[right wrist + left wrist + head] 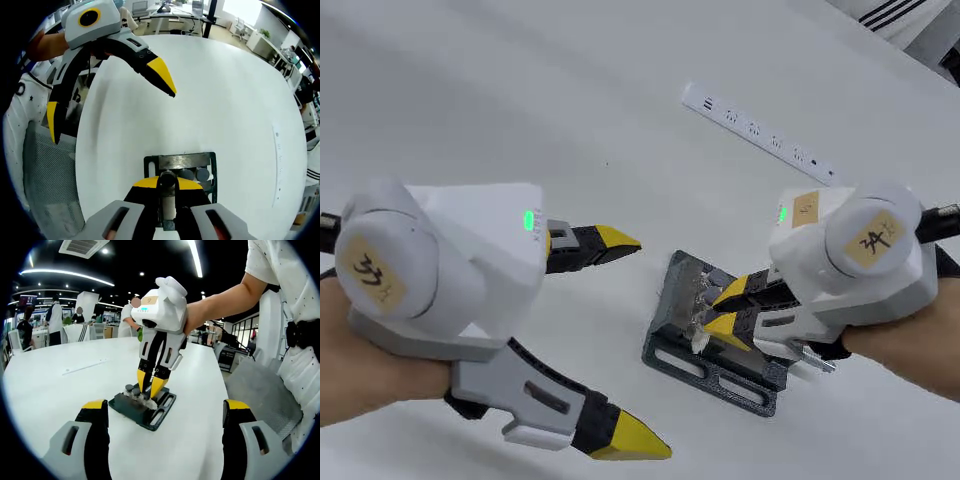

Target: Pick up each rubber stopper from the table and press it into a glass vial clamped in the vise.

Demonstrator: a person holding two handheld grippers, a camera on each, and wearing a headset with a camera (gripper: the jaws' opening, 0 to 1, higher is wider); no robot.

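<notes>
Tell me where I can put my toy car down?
Bare tabletop lies between the power strip and the vise, and beyond the left claw. It's crowded at the vise, where the right claw pinches a rubber stopper.

An open-plan office or lab hall: beyond the fingers (92, 412) of the left gripper (165, 406), a white table (45, 380), people (54, 315) standing by desks (80, 332), a black ceiling (150, 255) with strip lights (196, 260) and an air vent (80, 246); beyond the right gripper (167, 183), more desks (165, 14).

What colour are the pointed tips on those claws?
Bright yellow, with black behind; clearest on the left claw in the head view.
</notes>
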